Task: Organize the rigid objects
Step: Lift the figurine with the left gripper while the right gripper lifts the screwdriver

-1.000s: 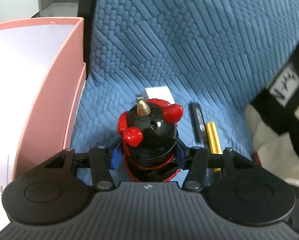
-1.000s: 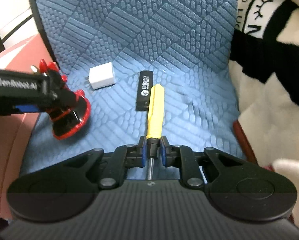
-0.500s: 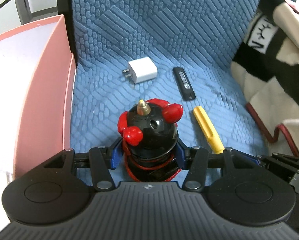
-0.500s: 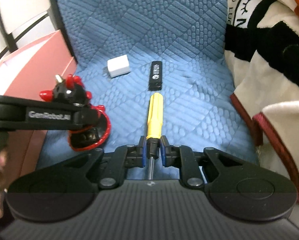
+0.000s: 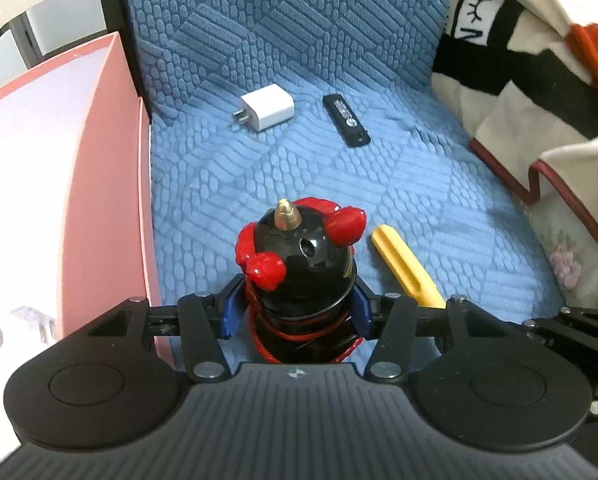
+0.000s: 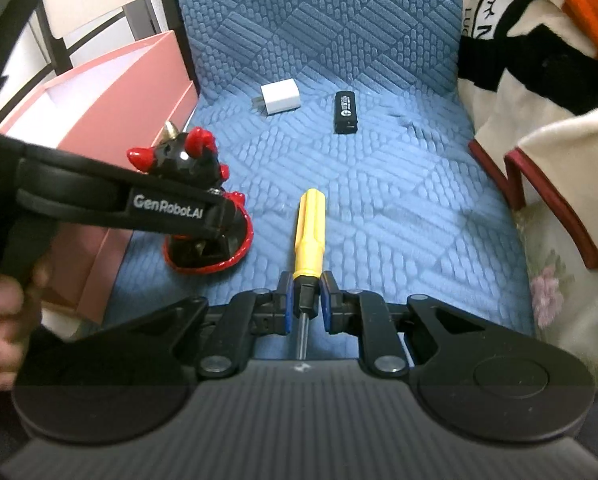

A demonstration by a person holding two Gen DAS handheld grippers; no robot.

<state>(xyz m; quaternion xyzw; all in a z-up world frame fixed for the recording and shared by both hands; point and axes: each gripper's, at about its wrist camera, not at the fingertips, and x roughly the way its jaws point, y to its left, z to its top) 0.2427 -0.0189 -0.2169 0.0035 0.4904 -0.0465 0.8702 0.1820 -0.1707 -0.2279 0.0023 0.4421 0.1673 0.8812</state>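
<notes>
Over blue seat cushion (image 5: 339,184): left gripper (image 5: 297,312) clamped on black-and-red figurine (image 5: 299,264), lifted, beside pink box (image 5: 115,184). Right gripper (image 6: 306,304) pinched on yellow screwdriver (image 6: 309,236) at handle-shaft junction, handle pointing forward. White charger (image 5: 267,113) and black USB stick (image 5: 346,120) lay farther back, apart. Judgement: carry figurine upright over box wall, lower fully before releasing; glossy rounded body likely slippery. Keep screwdriver level, clear of left gripper.

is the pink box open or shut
Open: the pink box has no lid on top, and its pale inner walls show in both wrist views.
</notes>
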